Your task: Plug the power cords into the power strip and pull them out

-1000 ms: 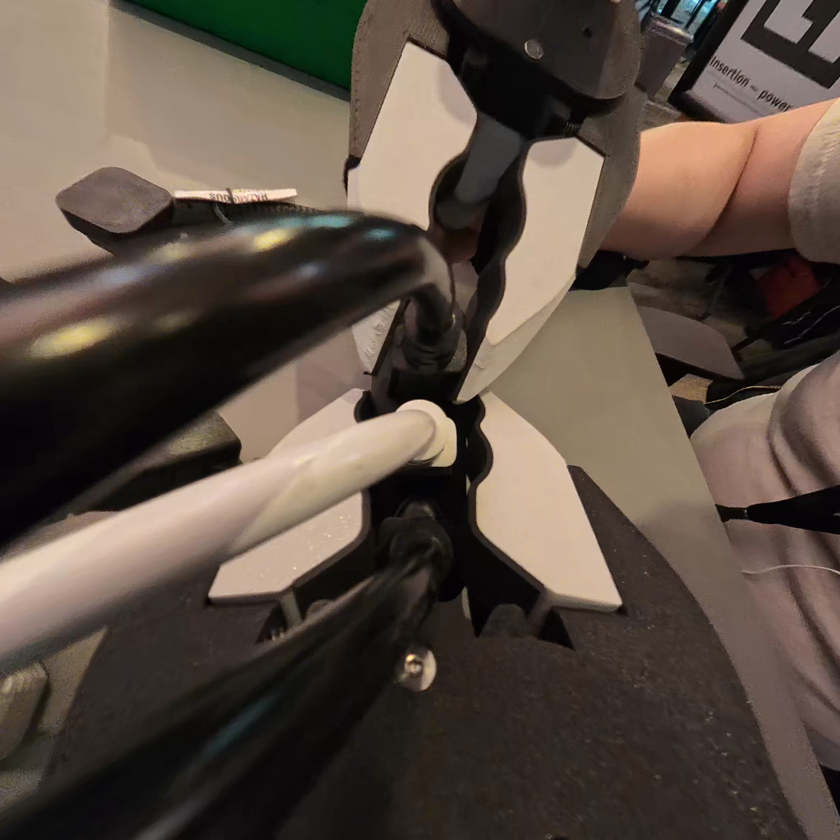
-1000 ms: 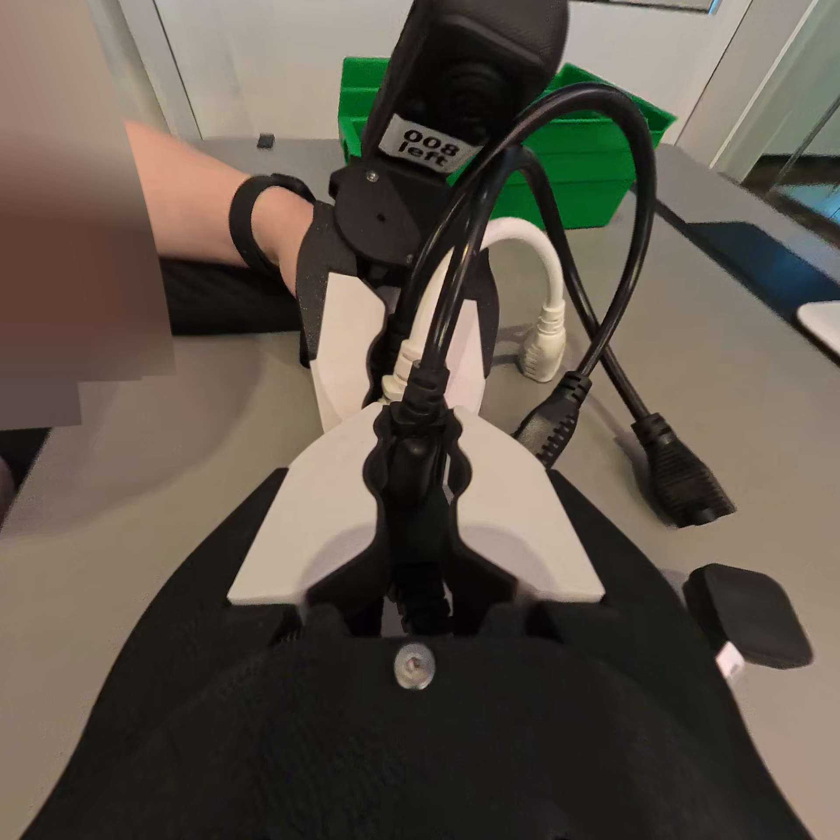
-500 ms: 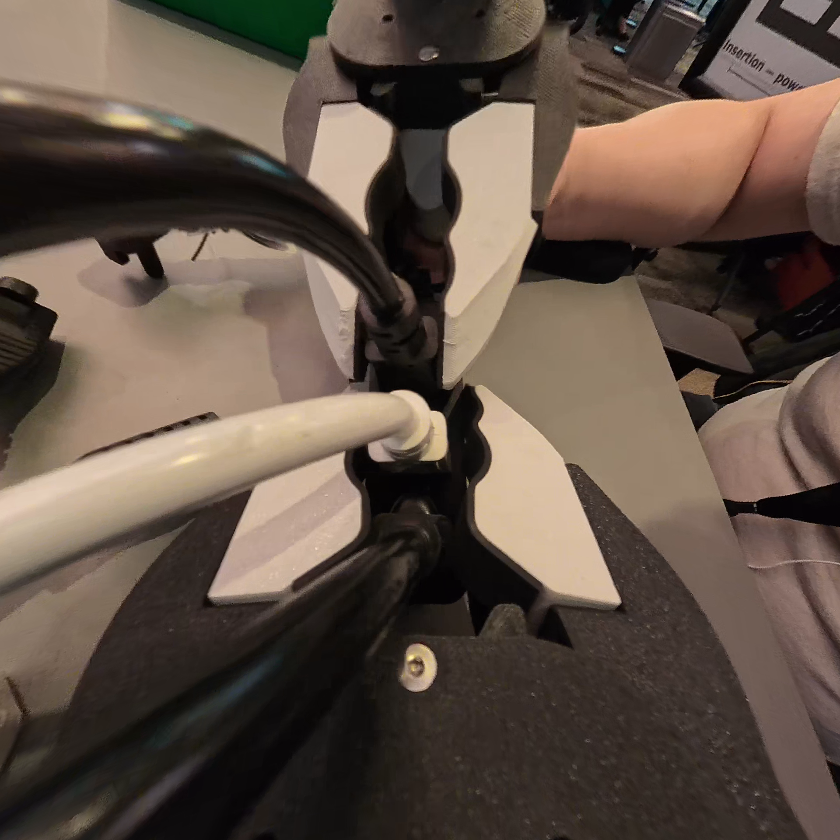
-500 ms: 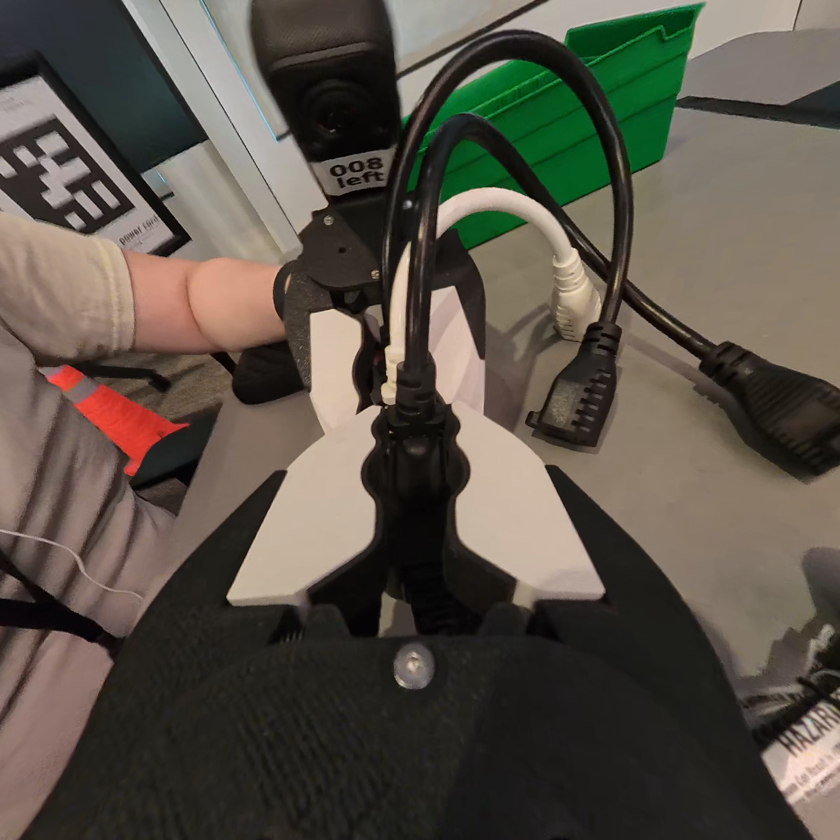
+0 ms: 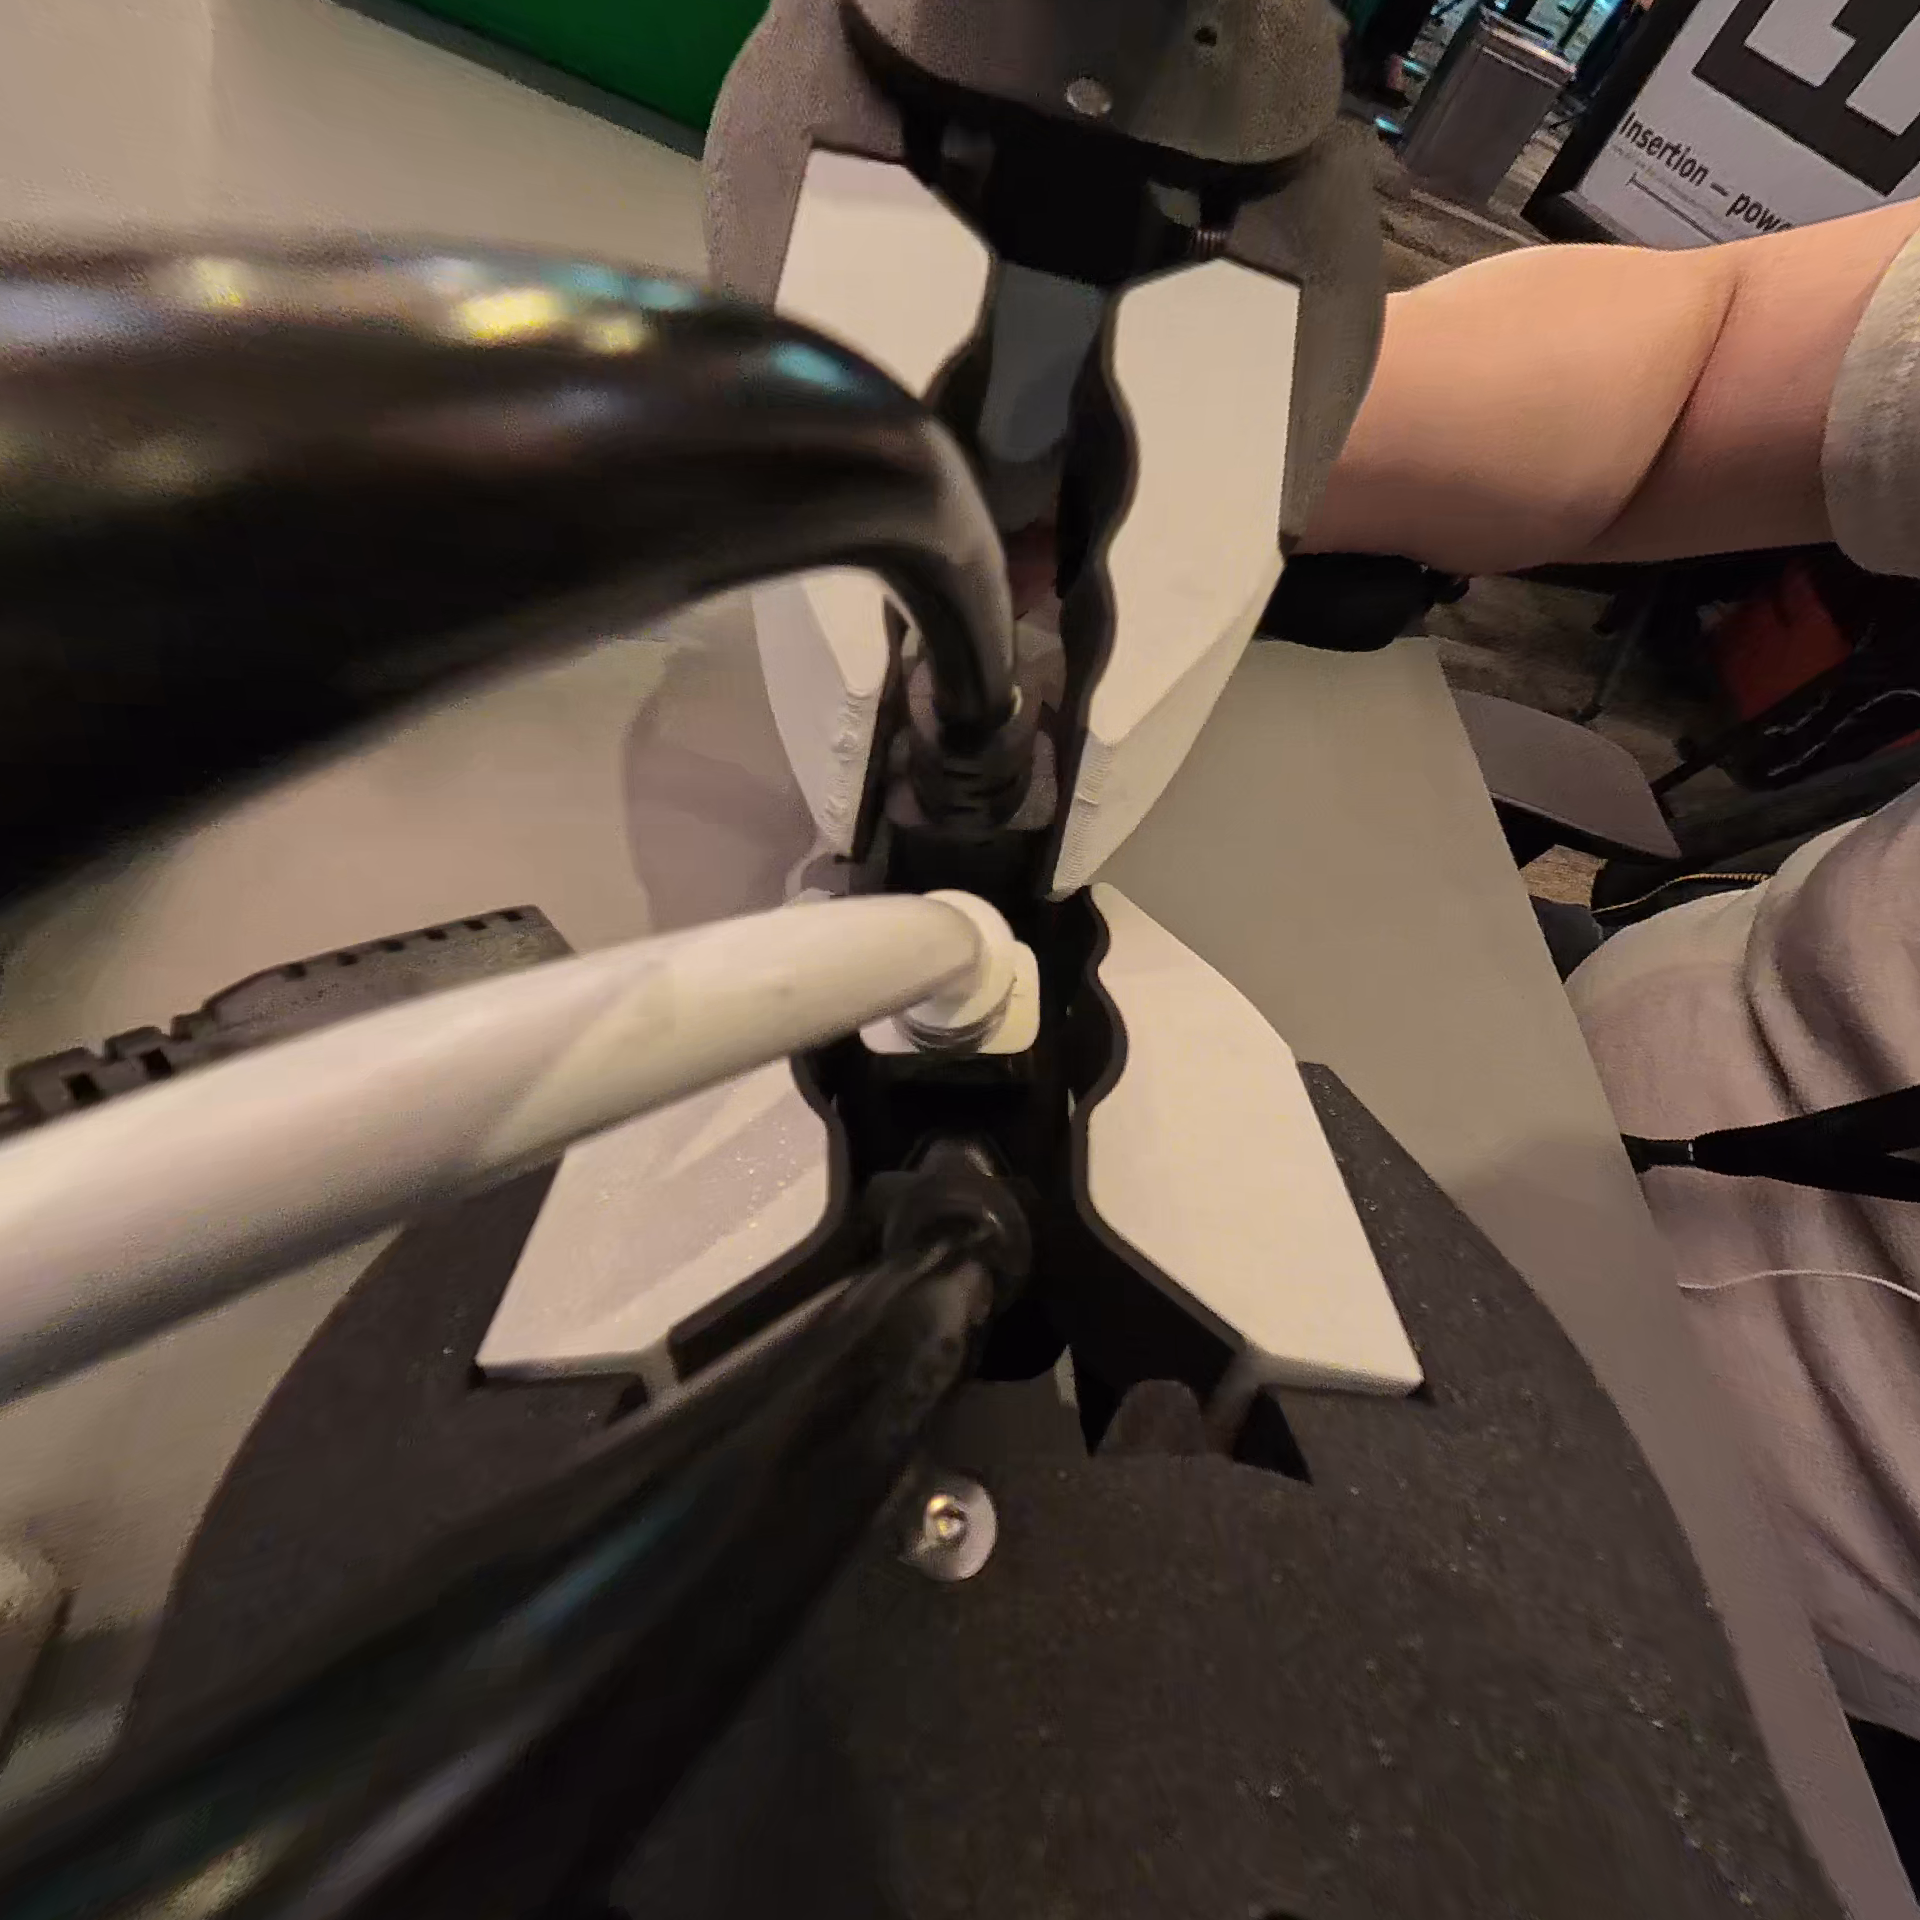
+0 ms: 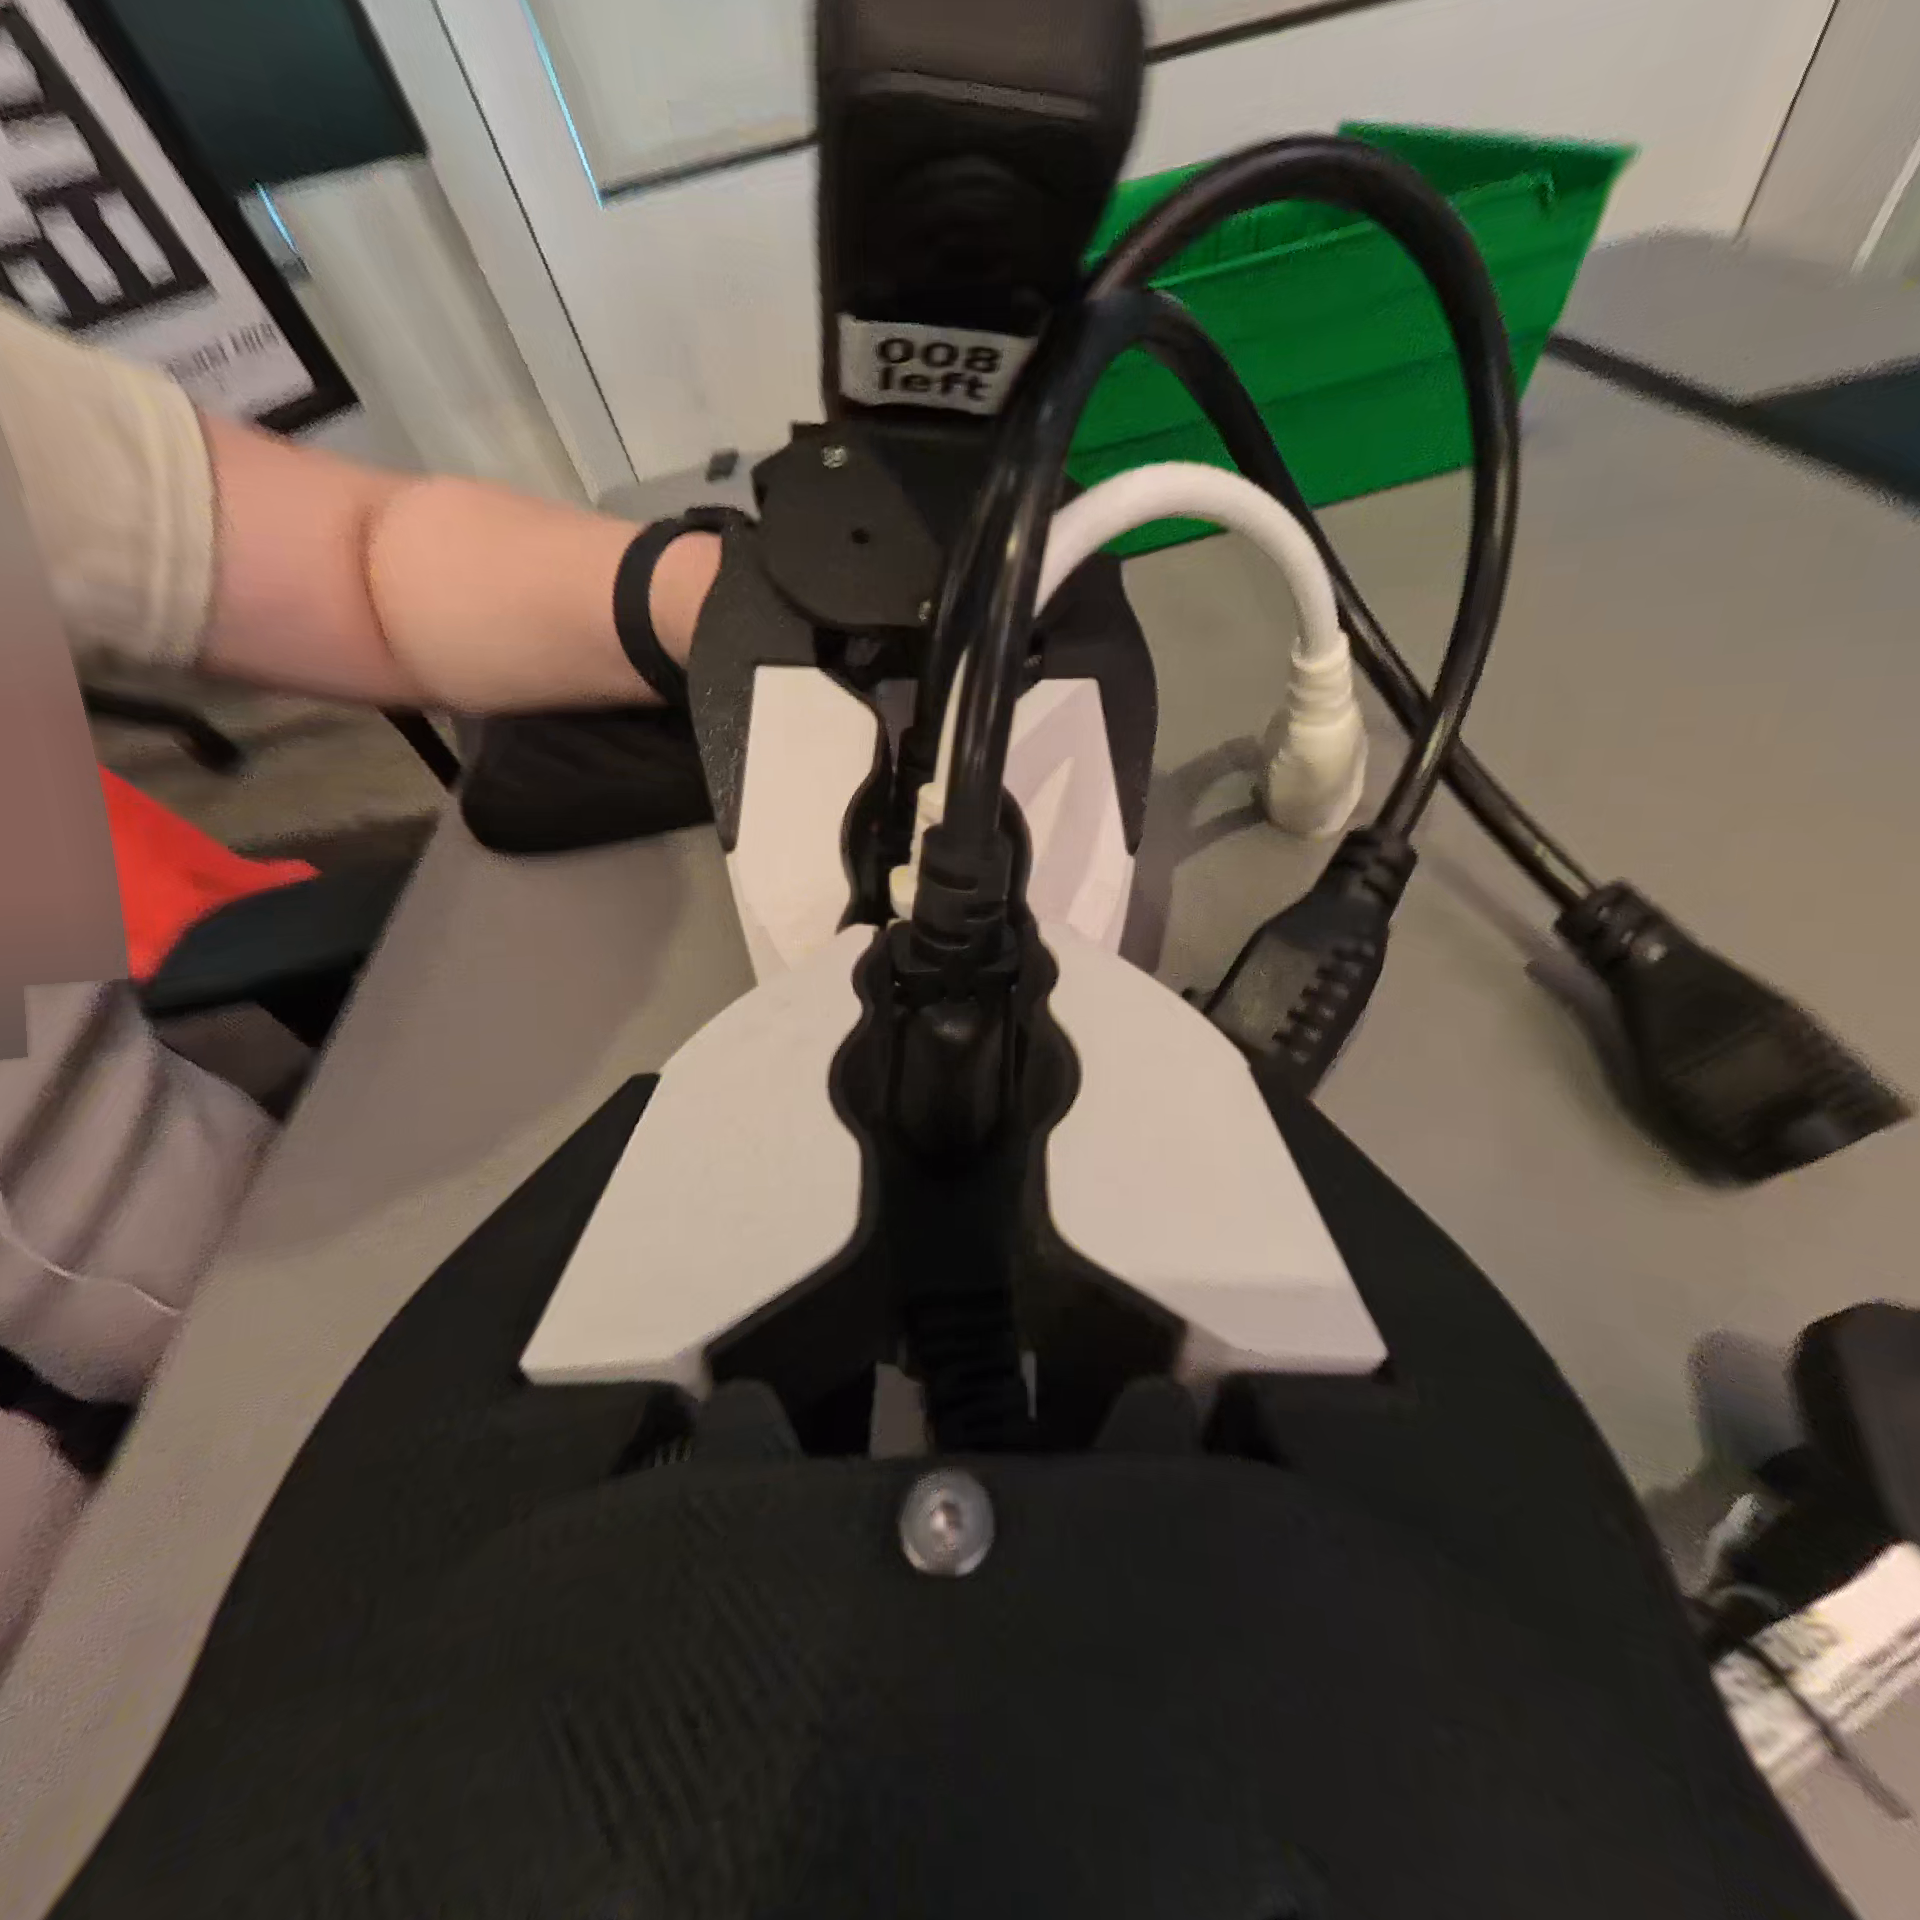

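Note:
A black power strip (image 5: 940, 1091) is held between my two grippers, which face each other tip to tip. Three cords stand plugged into it in a row: a black plug (image 5: 966, 774), a white plug (image 5: 961, 1013) and another black plug (image 5: 951, 1195). My left gripper (image 5: 966, 925) is shut on the strip around the white plug and the nearer black one. My right gripper (image 6: 956, 956) is shut on the black plug (image 6: 956, 904) at its end. The strip's body is mostly hidden by fingers and cords.
The cords arch over to free ends lying on the grey table (image 6: 1662, 675): a white socket (image 6: 1314, 748) and two black sockets (image 6: 1320, 966) (image 6: 1714, 1060). A green bin (image 6: 1330, 301) stands behind. A tagged black plug (image 6: 1860, 1392) lies right. A person's forearm (image 6: 436, 592) is on the left. The left gripper's tips are roughly 4 centimetres from the right gripper's.
Both grippers have stayed shut while the strip and cords swung about over the table. All three plugs are still seated, and the free cord ends have shifted a little.

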### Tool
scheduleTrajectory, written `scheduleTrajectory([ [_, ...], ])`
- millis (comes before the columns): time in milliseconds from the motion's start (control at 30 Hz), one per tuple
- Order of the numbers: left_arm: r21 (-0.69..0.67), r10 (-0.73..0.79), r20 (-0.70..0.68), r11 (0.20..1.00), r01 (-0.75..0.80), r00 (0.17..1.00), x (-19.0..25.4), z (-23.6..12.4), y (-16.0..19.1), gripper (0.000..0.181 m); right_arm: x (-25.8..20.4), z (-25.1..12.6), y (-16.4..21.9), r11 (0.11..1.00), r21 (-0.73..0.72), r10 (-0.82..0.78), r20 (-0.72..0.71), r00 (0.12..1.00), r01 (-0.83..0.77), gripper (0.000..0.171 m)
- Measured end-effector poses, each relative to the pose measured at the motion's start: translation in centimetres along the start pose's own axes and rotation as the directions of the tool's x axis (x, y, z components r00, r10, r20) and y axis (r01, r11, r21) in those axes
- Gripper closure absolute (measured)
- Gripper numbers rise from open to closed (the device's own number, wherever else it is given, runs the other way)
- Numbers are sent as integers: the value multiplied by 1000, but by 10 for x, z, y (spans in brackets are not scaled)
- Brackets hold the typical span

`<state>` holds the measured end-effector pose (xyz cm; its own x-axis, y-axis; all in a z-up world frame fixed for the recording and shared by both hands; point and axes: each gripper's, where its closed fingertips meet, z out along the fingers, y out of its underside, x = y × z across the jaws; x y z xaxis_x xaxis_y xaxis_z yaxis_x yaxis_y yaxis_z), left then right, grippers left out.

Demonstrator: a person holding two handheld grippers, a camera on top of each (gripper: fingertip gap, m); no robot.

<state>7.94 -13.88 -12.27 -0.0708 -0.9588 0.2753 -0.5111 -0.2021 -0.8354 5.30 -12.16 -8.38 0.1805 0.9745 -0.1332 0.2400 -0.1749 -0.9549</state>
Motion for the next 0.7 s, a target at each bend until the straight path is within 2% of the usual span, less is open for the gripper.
scheduleTrajectory([
  [33,1,-7,-4,1000,7,1000,0,0,0,141,-1,0,-1,999,0,-36,-10,999,36,152],
  [167,36,-67,-28,997,68,997,-3,-5,-4,142,8,-2,-5,992,70,111,-9,994,-110,152],
  [267,28,-60,-34,998,61,998,-2,-4,-3,142,6,-3,-5,992,85,95,-10,995,-94,152],
  [500,7,-22,12,1000,22,1000,-5,-3,0,141,9,6,-2,996,-11,83,-23,996,-84,152],
  [700,-30,-3,39,1000,4,999,-5,1,5,141,10,-3,4,973,17,229,19,973,-229,152],
])
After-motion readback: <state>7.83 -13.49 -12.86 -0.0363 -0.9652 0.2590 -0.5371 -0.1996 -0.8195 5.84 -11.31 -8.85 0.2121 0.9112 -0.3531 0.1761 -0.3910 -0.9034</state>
